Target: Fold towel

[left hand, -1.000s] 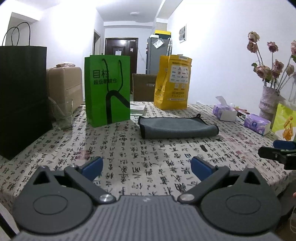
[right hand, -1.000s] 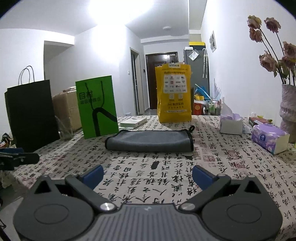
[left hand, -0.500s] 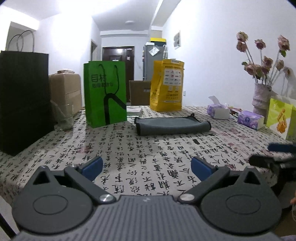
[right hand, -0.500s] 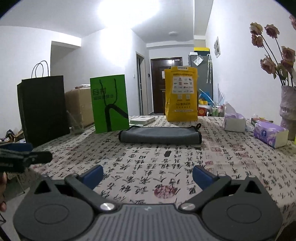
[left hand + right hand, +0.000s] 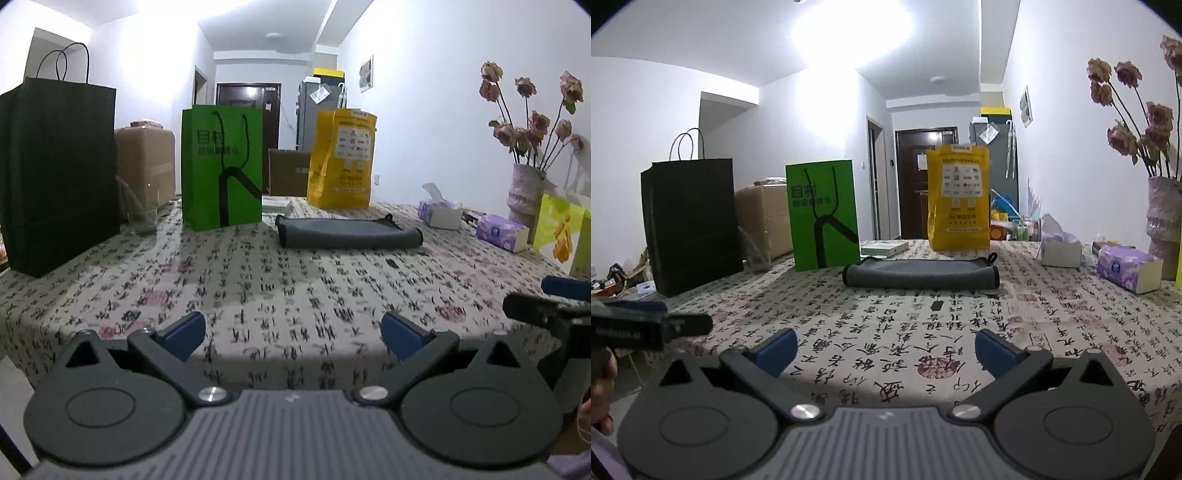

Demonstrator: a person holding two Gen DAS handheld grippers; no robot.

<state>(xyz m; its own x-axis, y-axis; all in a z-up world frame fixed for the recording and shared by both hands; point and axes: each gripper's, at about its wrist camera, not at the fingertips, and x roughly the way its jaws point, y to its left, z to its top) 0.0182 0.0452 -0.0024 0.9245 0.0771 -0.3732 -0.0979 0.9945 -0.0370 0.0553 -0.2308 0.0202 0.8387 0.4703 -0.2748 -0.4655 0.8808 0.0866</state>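
Calligraphy-printed tablecloth (image 5: 295,280) covering the whole table. Standing along the far left: black paper bag (image 5: 55,173), then green bag (image 5: 221,166), with yellow bag (image 5: 958,195) far centre. Lying folded flat at mid-table, right of the green bag: grey towel (image 5: 921,273), untouched. Hovering at the near edge, well apart from it: left gripper (image 5: 293,332) and right gripper (image 5: 886,349), both spread wide, holding nothing.

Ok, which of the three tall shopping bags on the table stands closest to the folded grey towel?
The green bag. Its base sits just left of the towel; the yellow bag stands farther behind, the black bag far left.
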